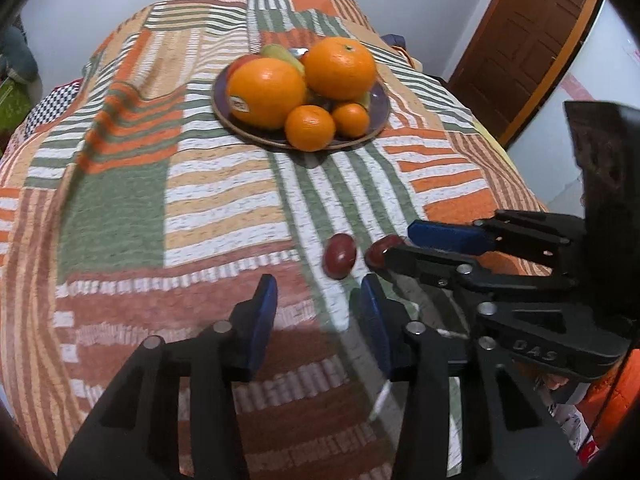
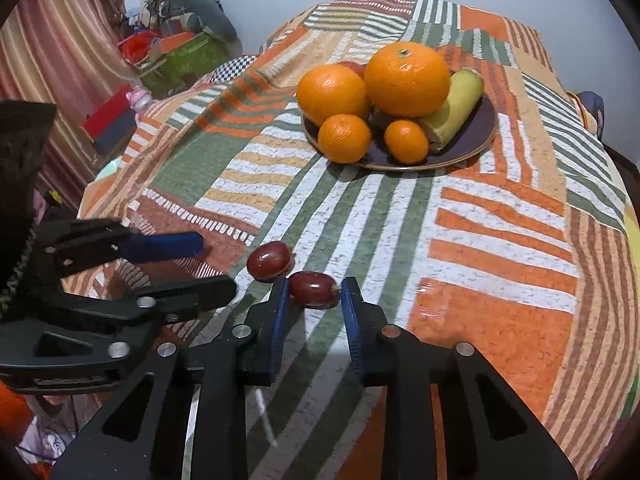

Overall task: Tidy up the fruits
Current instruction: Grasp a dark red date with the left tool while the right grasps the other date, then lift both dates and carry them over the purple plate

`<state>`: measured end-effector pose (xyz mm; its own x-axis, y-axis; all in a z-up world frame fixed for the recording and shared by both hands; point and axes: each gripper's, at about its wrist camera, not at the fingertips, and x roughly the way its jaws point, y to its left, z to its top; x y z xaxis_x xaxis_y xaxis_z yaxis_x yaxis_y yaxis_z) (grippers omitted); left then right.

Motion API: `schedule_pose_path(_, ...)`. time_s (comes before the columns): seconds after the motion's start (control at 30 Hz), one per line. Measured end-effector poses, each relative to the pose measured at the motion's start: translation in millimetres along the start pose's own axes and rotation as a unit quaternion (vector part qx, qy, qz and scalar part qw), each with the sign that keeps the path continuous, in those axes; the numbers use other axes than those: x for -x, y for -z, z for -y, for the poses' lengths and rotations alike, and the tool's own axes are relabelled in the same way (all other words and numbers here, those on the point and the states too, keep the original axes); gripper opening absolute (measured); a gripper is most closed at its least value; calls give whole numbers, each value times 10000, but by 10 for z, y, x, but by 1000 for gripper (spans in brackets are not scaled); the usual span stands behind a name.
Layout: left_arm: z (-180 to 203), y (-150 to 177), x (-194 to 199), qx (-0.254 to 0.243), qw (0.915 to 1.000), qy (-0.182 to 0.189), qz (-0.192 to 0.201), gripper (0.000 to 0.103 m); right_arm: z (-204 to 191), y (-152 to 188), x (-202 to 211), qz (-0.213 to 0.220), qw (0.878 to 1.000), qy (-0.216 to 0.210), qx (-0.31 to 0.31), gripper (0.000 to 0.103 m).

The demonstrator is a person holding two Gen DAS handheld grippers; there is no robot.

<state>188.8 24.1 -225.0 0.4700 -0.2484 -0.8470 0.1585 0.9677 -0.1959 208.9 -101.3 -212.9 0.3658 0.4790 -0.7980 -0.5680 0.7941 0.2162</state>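
Observation:
Two red grapes lie on the striped cloth. The left grape (image 1: 339, 256) (image 2: 269, 261) lies free just beyond my left gripper (image 1: 318, 290), which is open and empty. The right grape (image 2: 314, 289) (image 1: 380, 249) sits between the blue pads of my right gripper (image 2: 313, 286), which is open around it; whether the pads touch it I cannot tell. A dark plate (image 1: 378, 101) (image 2: 476, 128) farther back holds two large oranges (image 2: 407, 79), two small oranges (image 2: 344, 137) and a yellow-green banana (image 2: 456, 108).
The patchwork cloth (image 1: 224, 216) covers a rounded table. A wooden door (image 1: 520, 40) stands at the back right. Boxes and clutter (image 2: 176, 52) and a striped curtain (image 2: 52, 52) stand at the left of the right wrist view.

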Motion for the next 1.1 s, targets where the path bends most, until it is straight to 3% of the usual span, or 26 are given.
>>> schedule_pose_path(0.17,89,-80,-141,-94,9999,36,-53,31,131,2,152,163,9998,93,-118,24)
schedule_pose_path(0.37,99,-142,-244,-101,9999,-14,-5,19,184,29,159,57,9998,-53,-206,25)
schedule_pose_path(0.6,22,-118,-151,-101,9998,-99,104,19,12,9,22,-108,9998,-148,11,26)
schedule_pose_path(0.67,-32,-100,-95,-46,9999,-89,137,19,-48,3,-35,-140,9998,-7,123,32)
schedule_pose_path(0.8,-141,-62,-9,60,9997,-150,185,19,-89,2,-127,-120,9993,283,222,34)
schedule_pose_path(1.0,-217,-43,39,209,9994,-154,231,19,-48,-41,-173,-127,9990,385,179,32)
schedule_pose_path(1.1,-195,-42,62,194,9993,-131,275,19,-36,-78,-189,-122,9986,486,177,26)
